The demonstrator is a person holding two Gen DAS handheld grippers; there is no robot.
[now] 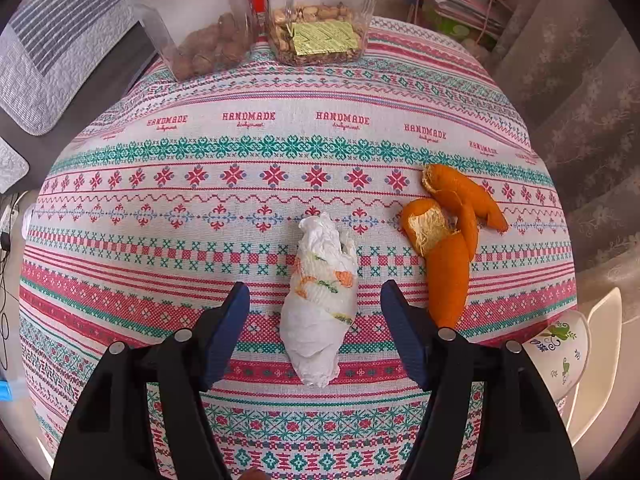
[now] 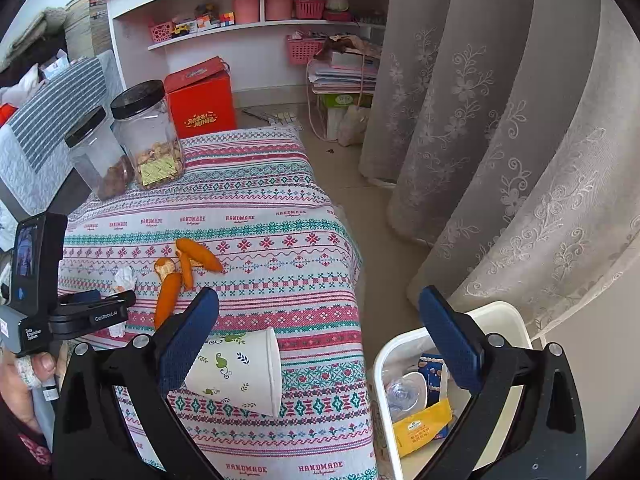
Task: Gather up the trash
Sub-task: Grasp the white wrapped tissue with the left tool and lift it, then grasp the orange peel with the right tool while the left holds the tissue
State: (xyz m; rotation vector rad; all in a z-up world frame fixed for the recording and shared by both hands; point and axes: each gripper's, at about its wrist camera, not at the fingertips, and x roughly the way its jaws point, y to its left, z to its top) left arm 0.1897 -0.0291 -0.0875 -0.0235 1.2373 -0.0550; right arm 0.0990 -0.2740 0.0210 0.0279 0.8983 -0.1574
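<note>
The left gripper point(image 1: 315, 322) points steeply down at the patterned tablecloth point(image 1: 200, 240), its jaws spread with a crumpled tissue point(image 1: 320, 300) lying between them; neither blue pad touches the paper. Just to the right of the tissue lies a curled orange peel point(image 1: 448, 232), one end hidden behind the right-hand finger. From the right wrist view this gripper appears side-on at the left edge, held by a hand point(image 2: 28, 376) that is mostly cut off; the tissue there is largely hidden behind it.

The right gripper point(image 2: 316, 336) tilts down over the table's near corner, jaws wide apart and gripping nothing. A printed paper cup point(image 2: 240, 372) lies on its side beside the left finger, perhaps touching it, though the overlap makes that hard to judge. A white trash bin point(image 2: 500, 312) sits on the floor beside the table, wrappers inside, partly masked by the right finger.
</note>
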